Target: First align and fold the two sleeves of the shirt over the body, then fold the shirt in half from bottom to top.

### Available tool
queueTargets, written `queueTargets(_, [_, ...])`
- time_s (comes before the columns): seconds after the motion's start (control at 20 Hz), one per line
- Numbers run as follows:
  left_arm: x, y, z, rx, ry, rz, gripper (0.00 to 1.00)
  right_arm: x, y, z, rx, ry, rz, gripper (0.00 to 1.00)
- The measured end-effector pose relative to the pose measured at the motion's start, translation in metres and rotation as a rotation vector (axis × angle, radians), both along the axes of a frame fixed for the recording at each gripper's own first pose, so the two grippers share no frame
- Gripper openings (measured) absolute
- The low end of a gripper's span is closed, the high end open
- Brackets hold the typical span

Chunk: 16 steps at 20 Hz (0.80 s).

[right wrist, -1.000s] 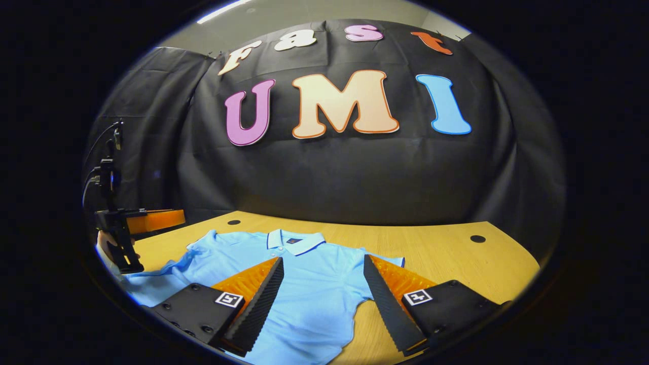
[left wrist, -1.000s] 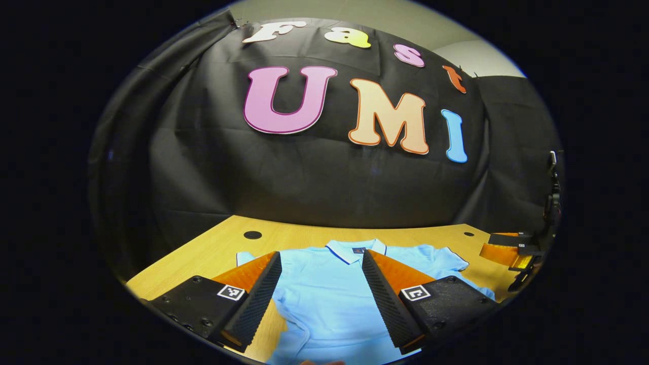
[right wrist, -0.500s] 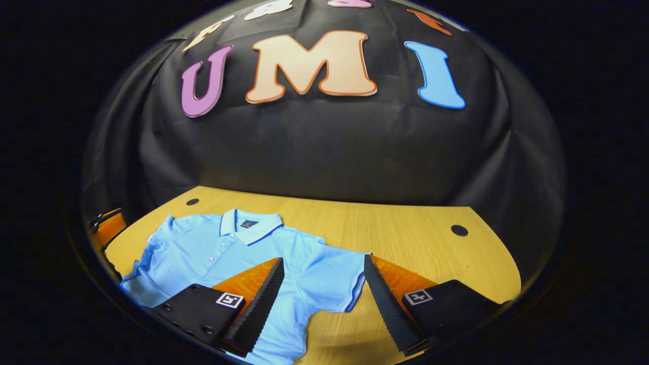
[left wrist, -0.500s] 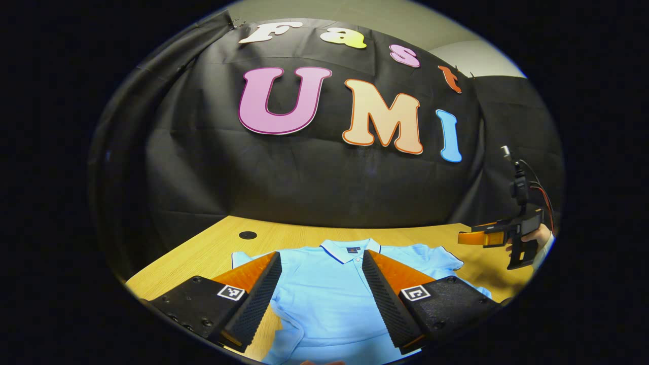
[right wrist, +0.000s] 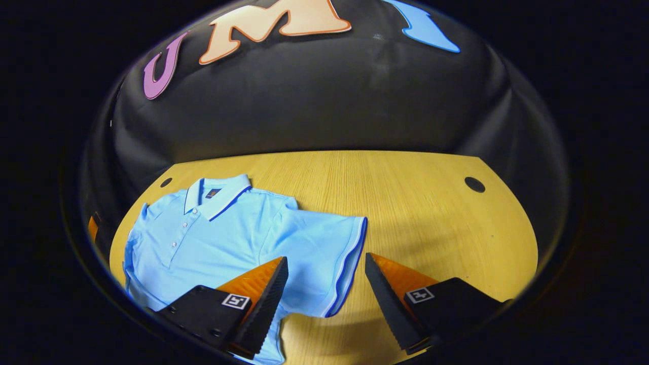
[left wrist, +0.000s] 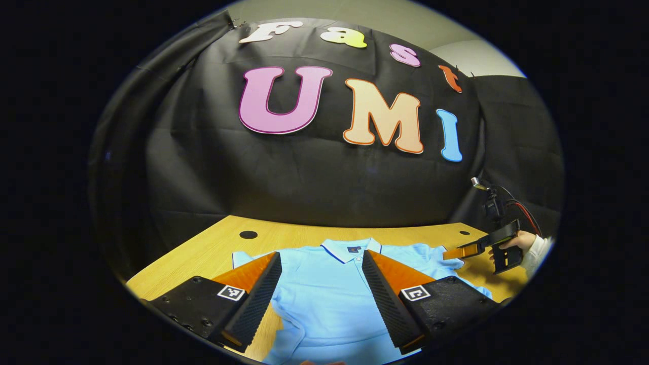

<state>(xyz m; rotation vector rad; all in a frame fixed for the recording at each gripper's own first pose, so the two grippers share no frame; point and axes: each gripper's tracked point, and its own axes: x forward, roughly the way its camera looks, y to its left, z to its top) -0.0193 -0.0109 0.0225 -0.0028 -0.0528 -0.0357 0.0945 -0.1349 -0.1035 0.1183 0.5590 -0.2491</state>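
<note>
A light blue polo shirt [left wrist: 324, 299] lies flat on the wooden table [left wrist: 213, 253], collar at the far side and both sleeves spread out. My left gripper [left wrist: 320, 255] hovers open above the shirt's body, just short of the collar [left wrist: 350, 249]. In the right gripper view the shirt [right wrist: 213, 238] lies to the left. Its near sleeve [right wrist: 319, 243], edged with a dark blue hem, reaches in between the fingers of my open right gripper [right wrist: 325, 259], which tilts down over it. The left gripper view shows the right gripper [left wrist: 459, 251] at the far right, held by a hand [left wrist: 525, 240], over that sleeve.
The table [right wrist: 416, 213] has bare wood to the right of the shirt, with round cable holes [right wrist: 475, 184] near its back corners. Black cloth walls close it off behind and at the sides. A sliver of the left gripper [right wrist: 93, 228] sits at the left edge.
The right gripper has tipped downward and come in over the shirt's right sleeve, which now lies between its fingers. The left gripper has barely moved.
</note>
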Motion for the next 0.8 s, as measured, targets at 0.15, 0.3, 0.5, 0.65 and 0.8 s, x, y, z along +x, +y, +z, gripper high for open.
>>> queueTargets(0.15, [-0.001, -0.001, 0.001, -0.002, 0.0, -0.003, 0.95, -0.002, -0.004, -0.012, 0.005, 0.033, -0.003, 0.95])
queueTargets(0.3, [-0.001, 0.0, 0.002, -0.001, -0.009, -0.001, 0.95, 0.0, -0.003, -0.012, -0.008, 0.025, 0.004, 0.87])
queueTargets(0.5, [0.0, 0.001, -0.001, -0.001, 0.001, 0.002, 0.95, 0.004, 0.002, -0.013, -0.021, 0.012, 0.03, 0.75])
queueTargets(0.65, [0.0, 0.001, 0.0, -0.002, 0.002, 0.001, 0.95, 0.004, 0.007, -0.013, 0.012, 0.01, 0.039, 0.43])
queueTargets(0.8, [0.001, 0.001, -0.003, -0.002, 0.004, 0.002, 0.95, 0.004, 0.011, -0.013, 0.073, 0.014, 0.033, 0.11])
